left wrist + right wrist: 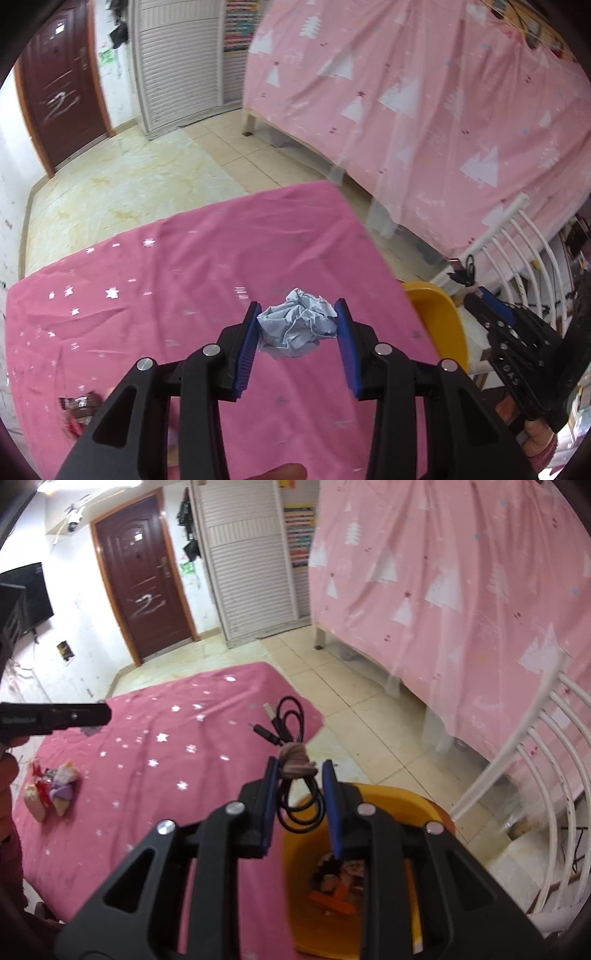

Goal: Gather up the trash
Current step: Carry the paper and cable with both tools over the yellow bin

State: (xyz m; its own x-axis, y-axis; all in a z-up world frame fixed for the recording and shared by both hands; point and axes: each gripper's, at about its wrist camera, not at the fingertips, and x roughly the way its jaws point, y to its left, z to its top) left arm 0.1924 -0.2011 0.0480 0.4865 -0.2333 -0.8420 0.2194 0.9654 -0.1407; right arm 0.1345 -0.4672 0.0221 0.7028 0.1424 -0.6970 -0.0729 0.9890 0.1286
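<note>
My left gripper [298,310] is shut on a crumpled pale blue paper ball [297,326], held above the pink star-print tablecloth [166,295]. My right gripper [300,771] is shut on a coiled black cable [291,734] tied with a brownish band, held over the rim of the yellow bin [391,797]. The bin also shows in the left wrist view [439,321], off the table's right edge. The right gripper shows in the left wrist view [517,332], and the left one at the left edge of the right wrist view [55,718].
Wrappers and small trash pieces [48,790] lie near the table's left side; a wrapper shows in the left wrist view [79,406]. The bin holds orange and dark scraps [336,886]. A white chair [535,768] stands right; a pink-curtained bed [461,590] is behind.
</note>
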